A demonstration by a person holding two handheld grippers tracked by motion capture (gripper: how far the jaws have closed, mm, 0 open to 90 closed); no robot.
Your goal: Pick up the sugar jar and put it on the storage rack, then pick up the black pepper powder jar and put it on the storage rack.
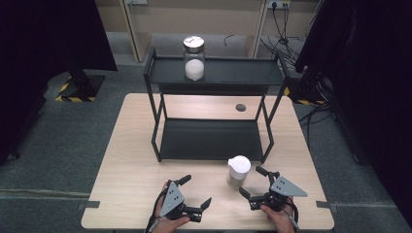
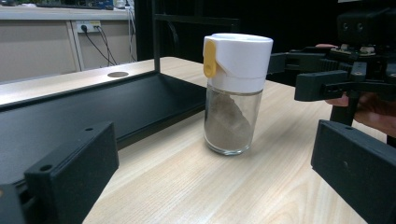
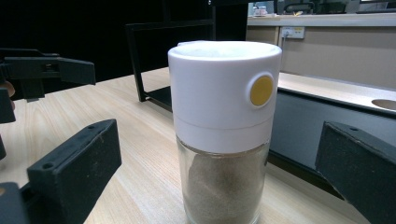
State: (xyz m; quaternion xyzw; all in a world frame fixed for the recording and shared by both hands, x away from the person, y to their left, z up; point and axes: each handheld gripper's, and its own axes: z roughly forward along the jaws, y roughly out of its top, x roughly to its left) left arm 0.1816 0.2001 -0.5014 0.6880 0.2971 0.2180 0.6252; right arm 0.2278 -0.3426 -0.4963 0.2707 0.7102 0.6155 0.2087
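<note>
Jaws apart; two jars (image 1: 239, 171), one rack (image 1: 214, 141)

Even, soft overhead light, faint shadows, dark surroundings, slightly soft focus throughout

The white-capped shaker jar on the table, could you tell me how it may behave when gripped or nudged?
The shaker jar looks like rigid clear glass, so probably slippery and breakable. It stands tall and narrow with a bulky white cap, so a high push may tip it. Partly filled with brown powder, it seems light.
</note>
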